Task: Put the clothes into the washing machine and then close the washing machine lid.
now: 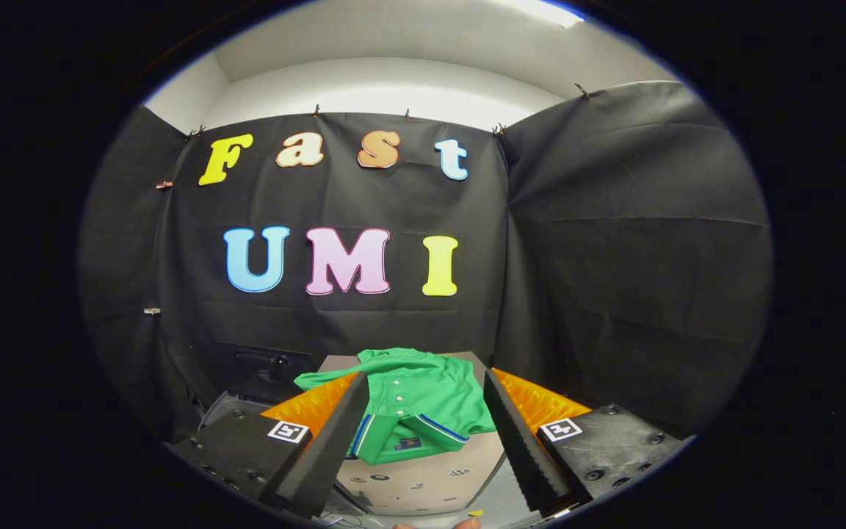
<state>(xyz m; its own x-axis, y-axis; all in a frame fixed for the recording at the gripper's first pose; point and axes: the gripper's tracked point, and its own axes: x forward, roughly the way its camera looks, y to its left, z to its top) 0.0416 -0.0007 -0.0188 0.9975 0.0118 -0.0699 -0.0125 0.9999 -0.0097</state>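
Big black booth wall (614,242) fills the top and both sides of the frame. Bottom centre, a tan box (423,481) carries the green shirt (423,404), lying flat and rumpled on top. Gripper (423,430) hangs above it, fingers spread wide with the shirt between them, touching nothing, likely lined up for a grab.

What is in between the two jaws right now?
In the gripper view, the green shirt lies in the gap between the open jaws of the gripper, spread on a tan surface. Neither jaw touches it.
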